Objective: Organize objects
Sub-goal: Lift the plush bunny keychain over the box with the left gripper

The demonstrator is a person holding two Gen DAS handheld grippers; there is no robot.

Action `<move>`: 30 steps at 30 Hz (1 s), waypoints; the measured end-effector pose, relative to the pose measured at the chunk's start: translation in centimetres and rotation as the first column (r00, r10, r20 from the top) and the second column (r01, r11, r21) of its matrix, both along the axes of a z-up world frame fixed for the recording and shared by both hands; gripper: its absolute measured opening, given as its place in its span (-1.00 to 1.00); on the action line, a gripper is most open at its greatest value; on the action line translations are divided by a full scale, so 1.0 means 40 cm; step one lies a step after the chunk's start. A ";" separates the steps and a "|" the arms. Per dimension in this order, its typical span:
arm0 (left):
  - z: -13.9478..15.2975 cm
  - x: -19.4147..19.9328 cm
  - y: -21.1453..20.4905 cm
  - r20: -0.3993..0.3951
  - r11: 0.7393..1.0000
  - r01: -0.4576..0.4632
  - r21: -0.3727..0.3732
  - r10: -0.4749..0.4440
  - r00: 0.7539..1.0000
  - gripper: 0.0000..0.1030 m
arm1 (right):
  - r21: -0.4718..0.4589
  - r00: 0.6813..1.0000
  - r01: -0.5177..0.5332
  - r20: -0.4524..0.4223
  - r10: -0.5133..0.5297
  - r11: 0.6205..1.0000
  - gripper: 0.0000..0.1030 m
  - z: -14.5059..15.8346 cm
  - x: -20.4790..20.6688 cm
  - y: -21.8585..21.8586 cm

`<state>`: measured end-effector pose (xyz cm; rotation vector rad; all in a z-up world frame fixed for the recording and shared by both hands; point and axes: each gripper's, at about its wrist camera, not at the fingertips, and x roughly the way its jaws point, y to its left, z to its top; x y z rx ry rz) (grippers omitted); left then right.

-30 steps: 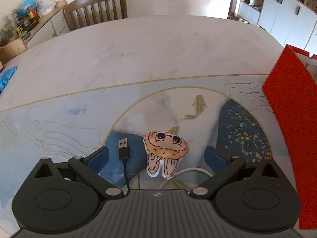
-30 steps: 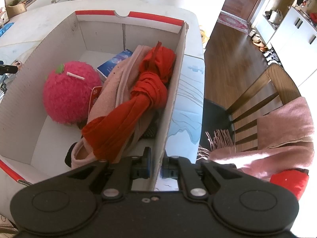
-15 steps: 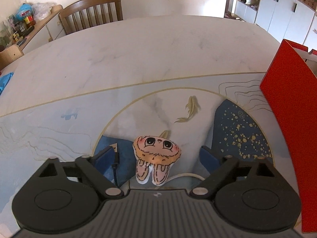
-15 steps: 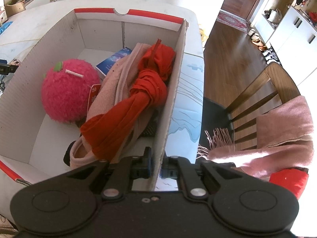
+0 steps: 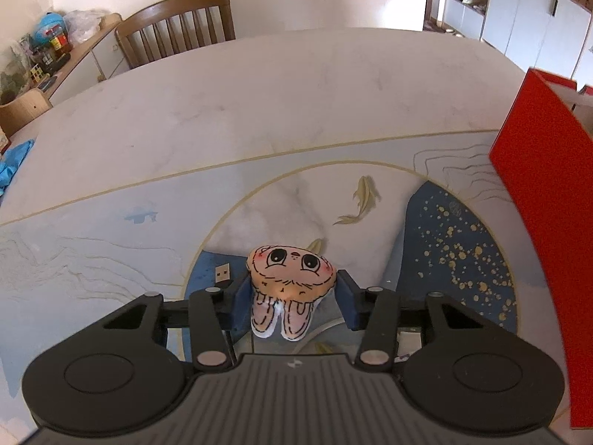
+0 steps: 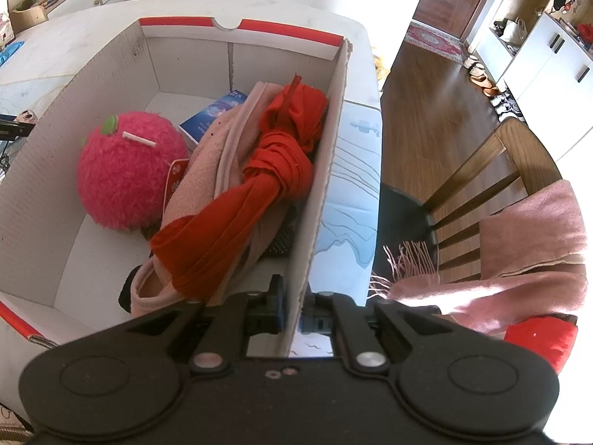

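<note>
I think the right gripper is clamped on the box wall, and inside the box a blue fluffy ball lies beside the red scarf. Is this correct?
Not quite: the fluffy ball is pink, not blue, as the right wrist view shows. The rest holds: the right gripper is clamped on the box wall, and the ball lies inside beside the red scarf.

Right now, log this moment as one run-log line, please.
left claw: closing around bunny plush on table | right claw: shut on box wall | plush not yet boxed
</note>
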<state>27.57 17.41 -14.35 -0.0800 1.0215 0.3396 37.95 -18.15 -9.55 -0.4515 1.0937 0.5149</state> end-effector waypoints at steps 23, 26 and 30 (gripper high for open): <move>0.208 -0.038 -0.169 0.030 0.993 0.100 -0.061 -0.099 0.995 -0.09 | 0.013 1.000 -0.003 0.006 0.003 1.000 -0.90 0.001 0.000 0.016; 0.240 -0.027 -0.212 0.053 0.987 0.151 -0.063 -0.148 0.988 -0.09 | 0.016 1.000 -0.004 0.006 0.004 1.000 -0.90 0.001 0.000 0.018; 0.279 -0.008 -0.271 0.084 0.974 0.217 -0.061 -0.212 0.974 -0.09 | 0.020 1.000 -0.006 0.006 0.006 1.000 -0.90 0.001 -0.001 0.021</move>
